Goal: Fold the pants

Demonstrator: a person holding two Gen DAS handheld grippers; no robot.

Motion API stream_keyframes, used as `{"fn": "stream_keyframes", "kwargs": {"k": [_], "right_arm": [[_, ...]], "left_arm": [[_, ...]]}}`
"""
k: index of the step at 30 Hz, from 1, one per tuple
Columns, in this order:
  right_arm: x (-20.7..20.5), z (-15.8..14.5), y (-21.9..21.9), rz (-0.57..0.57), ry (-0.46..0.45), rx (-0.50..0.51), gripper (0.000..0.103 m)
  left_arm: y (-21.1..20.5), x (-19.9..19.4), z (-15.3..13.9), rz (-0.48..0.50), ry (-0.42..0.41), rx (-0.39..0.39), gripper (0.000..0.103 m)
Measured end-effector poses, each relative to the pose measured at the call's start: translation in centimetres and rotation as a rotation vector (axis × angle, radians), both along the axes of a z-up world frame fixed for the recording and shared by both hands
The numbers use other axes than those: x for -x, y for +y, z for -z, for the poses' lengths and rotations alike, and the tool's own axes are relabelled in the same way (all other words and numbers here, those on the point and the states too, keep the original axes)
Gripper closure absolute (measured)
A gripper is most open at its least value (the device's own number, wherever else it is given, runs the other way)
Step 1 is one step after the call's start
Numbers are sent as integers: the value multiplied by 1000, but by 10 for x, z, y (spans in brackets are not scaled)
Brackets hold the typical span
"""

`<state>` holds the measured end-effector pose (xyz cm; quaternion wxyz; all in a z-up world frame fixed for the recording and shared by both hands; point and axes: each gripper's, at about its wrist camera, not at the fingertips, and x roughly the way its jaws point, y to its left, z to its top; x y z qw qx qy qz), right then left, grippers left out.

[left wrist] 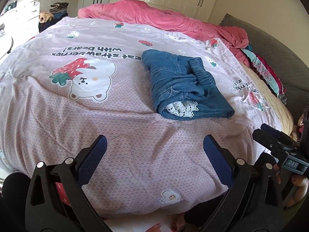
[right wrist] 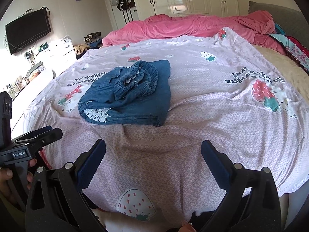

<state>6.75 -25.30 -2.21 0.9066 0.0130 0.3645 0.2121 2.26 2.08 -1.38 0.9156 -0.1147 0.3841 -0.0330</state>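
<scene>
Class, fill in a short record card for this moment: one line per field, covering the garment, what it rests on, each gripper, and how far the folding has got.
garment: blue denim pants, folded into a compact bundle, white lace trim showing at the near end
surface: pink strawberry-and-bear bedsheet
left gripper: open, empty, short of the pants
right gripper: open, empty, short of the pants
background: pink blanket heaped at the far side of the bed
progress: pants appear folded; neither gripper touching them

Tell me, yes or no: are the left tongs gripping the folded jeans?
No, the left tongs hang open over the bedsheet, well short of the folded jeans.
</scene>
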Motion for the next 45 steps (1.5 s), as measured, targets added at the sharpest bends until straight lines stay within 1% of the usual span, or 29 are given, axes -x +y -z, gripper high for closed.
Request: {"fn": "stream_keyframes", "kwargs": {"k": [35,45], "right_arm": [[1,1,8,-4,-6,40,4],[2,3,6,13,4,42,4]], "left_arm": [[1,2,-3,-11,-5,-15,9],[1,2,-4,-14,-3,-21,9]]}}
